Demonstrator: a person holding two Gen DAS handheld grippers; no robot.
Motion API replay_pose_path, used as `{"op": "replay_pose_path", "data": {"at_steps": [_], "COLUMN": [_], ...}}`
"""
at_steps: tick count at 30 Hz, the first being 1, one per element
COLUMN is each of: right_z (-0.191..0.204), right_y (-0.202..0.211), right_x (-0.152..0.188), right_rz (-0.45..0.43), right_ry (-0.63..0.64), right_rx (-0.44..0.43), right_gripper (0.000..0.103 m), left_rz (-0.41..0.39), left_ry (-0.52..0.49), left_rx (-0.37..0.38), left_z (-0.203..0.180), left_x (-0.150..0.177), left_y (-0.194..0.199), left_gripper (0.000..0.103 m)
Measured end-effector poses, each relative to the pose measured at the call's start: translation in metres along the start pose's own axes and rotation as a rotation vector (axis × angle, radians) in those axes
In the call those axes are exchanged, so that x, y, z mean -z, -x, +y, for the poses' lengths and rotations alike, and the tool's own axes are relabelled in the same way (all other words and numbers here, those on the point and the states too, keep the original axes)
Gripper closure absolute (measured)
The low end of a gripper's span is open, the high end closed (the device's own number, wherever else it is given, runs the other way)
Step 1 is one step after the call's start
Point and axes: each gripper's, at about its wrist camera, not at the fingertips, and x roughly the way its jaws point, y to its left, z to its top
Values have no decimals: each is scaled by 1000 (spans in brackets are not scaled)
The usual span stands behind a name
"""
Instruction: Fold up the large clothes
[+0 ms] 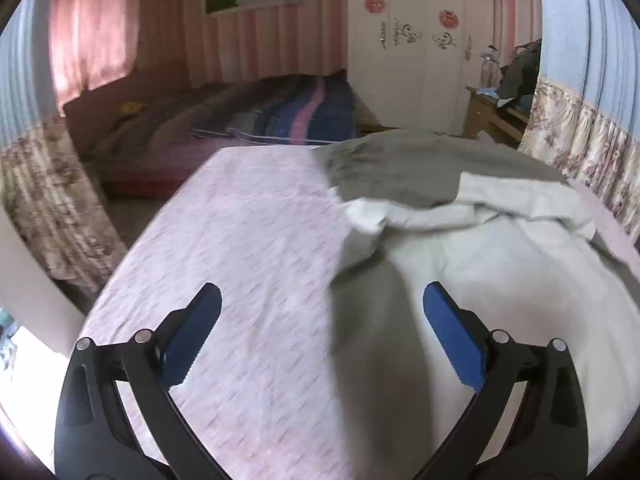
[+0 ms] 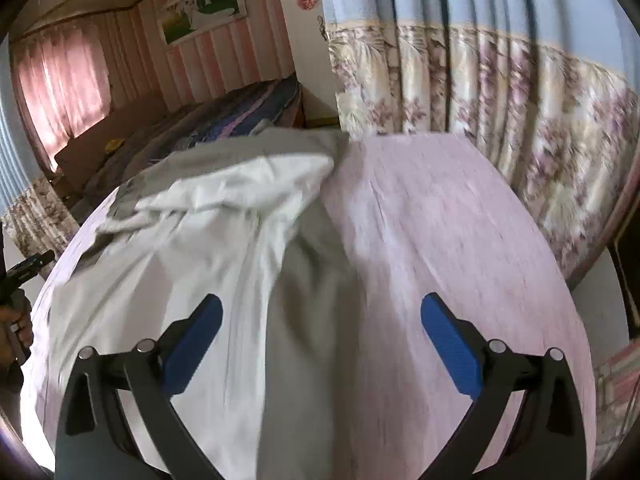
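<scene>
Lying bare on the left half of the pink counter (image 1: pixel 240 240), open for passing. Leaving the right strip of counter likewise free beside the floral curtain (image 2: pixel 500 120), which is hanging close along that edge. Heaping across the middle: the white and grey garment (image 1: pixel 460 220), bunched ridge rising at its centre.

Dim daylight thru curtains (image 1: pixel 92 40), motion blur
</scene>
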Motion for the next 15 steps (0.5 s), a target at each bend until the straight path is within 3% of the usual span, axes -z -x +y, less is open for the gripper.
{"op": "replay_pose_path", "data": {"at_steps": [6,13,14,15], "right_z": [-21,-8,-3,3], "right_y": [22,4,2,0], "right_x": [61,75,76,78], "right_rz": [45,93,101,106], "right_ry": [-60,-37,-22,1], "right_rx": [-69,-120,-136,-154], "right_gripper": [4,4,6,15], "left_rz": [57,82,82,83], "left_ry": [-62,-166,-190,-204], "left_rx": [34,115,120,130], "left_z": [5,-41,-51,-58], "left_x": [58,79,79,79], "left_y": [34,30,25,21], "left_gripper": [3,3,3,3]}}
